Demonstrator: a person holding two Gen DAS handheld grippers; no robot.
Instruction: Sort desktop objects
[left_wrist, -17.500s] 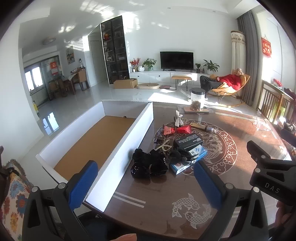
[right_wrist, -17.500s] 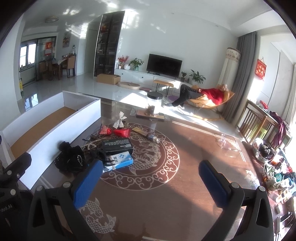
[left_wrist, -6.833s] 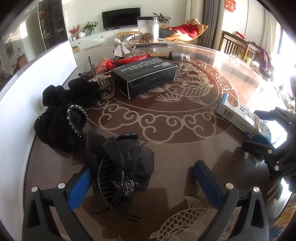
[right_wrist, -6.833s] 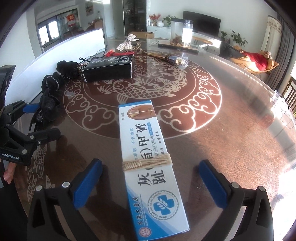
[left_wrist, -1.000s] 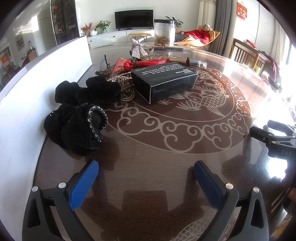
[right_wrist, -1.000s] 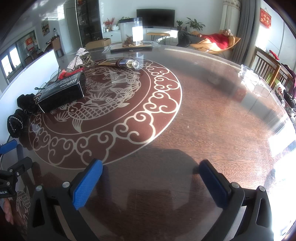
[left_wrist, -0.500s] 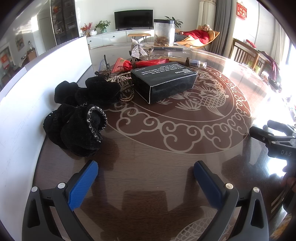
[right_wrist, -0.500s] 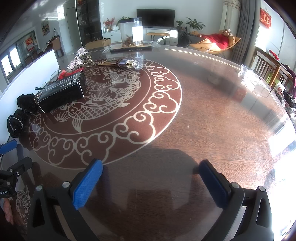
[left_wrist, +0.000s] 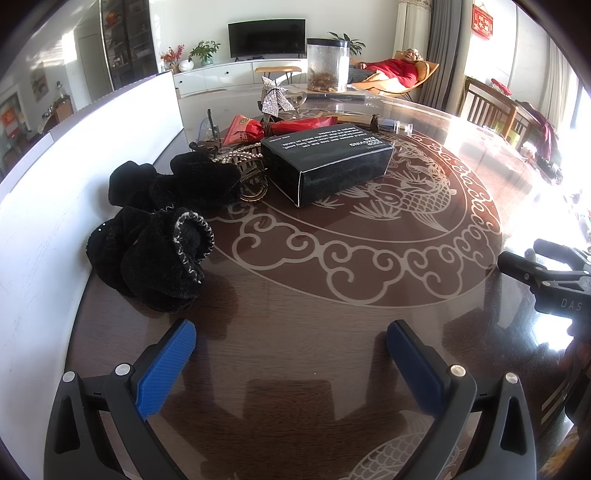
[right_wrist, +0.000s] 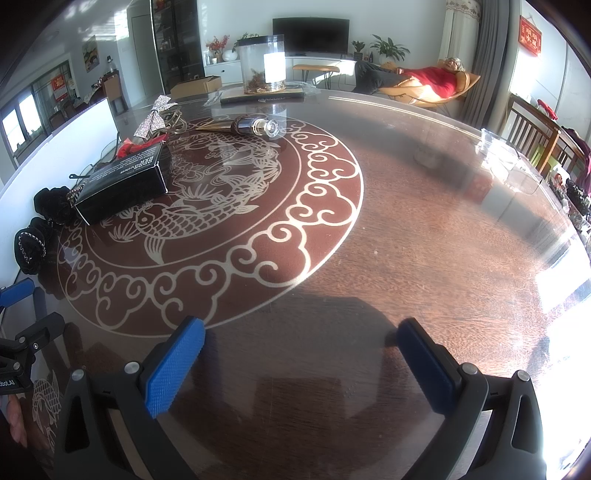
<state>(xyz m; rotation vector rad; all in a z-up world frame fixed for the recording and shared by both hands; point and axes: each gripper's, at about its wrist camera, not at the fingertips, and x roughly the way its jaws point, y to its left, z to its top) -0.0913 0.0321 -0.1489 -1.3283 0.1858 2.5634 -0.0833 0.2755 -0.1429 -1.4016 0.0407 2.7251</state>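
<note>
My left gripper (left_wrist: 291, 347) is open and empty, low over the brown table (left_wrist: 295, 332). Just ahead to its left lies a black velvet hair piece (left_wrist: 155, 254), with a second black one (left_wrist: 177, 184) behind it. Farther back sit a black box (left_wrist: 327, 160), a gold hair clip (left_wrist: 247, 173), a red packet (left_wrist: 258, 129) and a silver bow (left_wrist: 275, 99). My right gripper (right_wrist: 301, 350) is open over bare table, with nothing between its fingers. In its view the black box (right_wrist: 122, 184) lies far left, and a small bottle (right_wrist: 255, 127) beyond it.
A white box wall (left_wrist: 74, 166) runs along the table's left side. A clear jar (left_wrist: 327, 66) stands at the far edge. A person in red reclines in a chair (right_wrist: 428, 83) behind the table. Wooden chairs (right_wrist: 532, 136) stand at right.
Since a second ago almost nothing moved; the left gripper shifted very slightly. Earlier, the blue-and-white box and the black feathered clip lay before the grippers; they are out of view now.
</note>
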